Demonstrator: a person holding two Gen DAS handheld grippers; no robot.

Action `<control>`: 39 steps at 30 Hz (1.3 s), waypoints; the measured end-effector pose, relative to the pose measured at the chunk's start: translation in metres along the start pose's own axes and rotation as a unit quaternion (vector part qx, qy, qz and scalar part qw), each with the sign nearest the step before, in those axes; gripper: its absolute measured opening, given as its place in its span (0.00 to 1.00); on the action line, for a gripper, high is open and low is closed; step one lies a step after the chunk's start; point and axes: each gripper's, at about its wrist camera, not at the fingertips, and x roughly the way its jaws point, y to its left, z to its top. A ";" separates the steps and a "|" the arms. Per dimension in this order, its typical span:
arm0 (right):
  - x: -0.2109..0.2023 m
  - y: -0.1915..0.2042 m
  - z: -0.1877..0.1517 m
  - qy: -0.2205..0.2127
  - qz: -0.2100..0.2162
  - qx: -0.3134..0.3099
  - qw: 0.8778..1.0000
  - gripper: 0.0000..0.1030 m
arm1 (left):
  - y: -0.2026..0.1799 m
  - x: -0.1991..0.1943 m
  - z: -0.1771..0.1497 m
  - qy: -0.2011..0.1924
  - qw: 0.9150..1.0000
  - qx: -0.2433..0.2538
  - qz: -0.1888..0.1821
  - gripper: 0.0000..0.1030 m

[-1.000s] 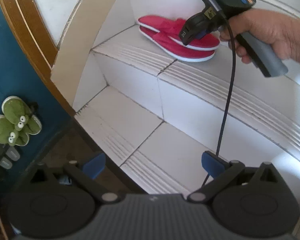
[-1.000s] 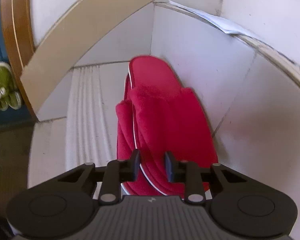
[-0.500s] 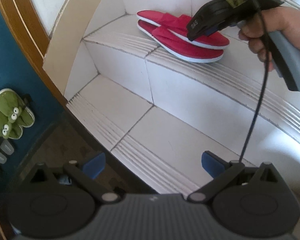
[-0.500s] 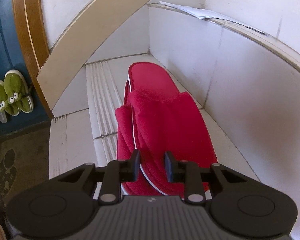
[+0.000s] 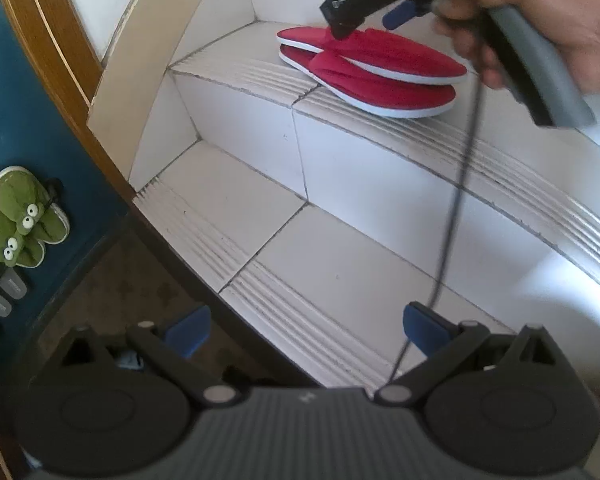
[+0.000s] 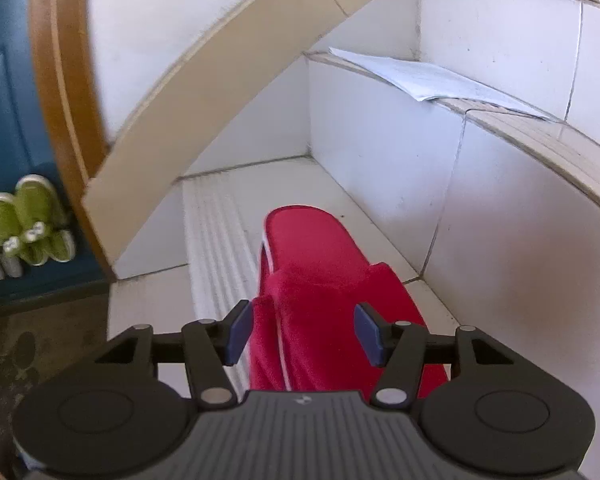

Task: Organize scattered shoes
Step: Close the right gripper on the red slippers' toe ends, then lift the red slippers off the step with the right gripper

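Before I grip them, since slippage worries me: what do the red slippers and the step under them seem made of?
The red slippers look like soft terry or fleece cloth with a fuzzy matte nap, edged by a thin white sole, probably foam. The step looks like glazed white ceramic tile: it has a slight sheen, grout lines and ribbed grooves at its edge.

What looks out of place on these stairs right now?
The red slippers lie stacked crookedly on a white tiled step, far from the green frog slippers paired by the blue door. A loose sheet of paper overhangs the step above.
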 end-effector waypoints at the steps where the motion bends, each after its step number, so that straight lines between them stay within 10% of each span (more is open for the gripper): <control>1: 0.003 -0.001 0.000 0.006 0.004 0.004 1.000 0.39 | 0.000 0.000 -0.001 0.001 1.000 0.002 0.002 1.00; 3: 0.009 -0.002 -0.006 0.017 -0.005 0.005 1.000 0.18 | 0.001 -0.001 -0.003 0.002 1.000 -0.001 0.005 1.00; 17: -0.023 0.012 -0.028 -0.025 -0.023 -0.013 0.999 0.08 | 0.002 -0.017 -0.026 -0.020 1.000 -0.010 -0.016 0.96; 25: -0.040 0.021 -0.036 -0.041 -0.023 -0.020 0.999 0.08 | 0.003 -0.021 -0.032 -0.024 1.000 0.008 -0.012 0.74; 35: -0.038 0.012 -0.035 -0.039 -0.005 -0.016 0.999 0.11 | 0.002 -0.012 -0.036 -0.005 1.000 -0.011 -0.016 0.81; 39: -0.037 0.010 -0.034 -0.041 0.000 -0.009 0.999 0.37 | 0.004 -0.012 -0.035 -0.009 1.000 -0.015 0.001 0.93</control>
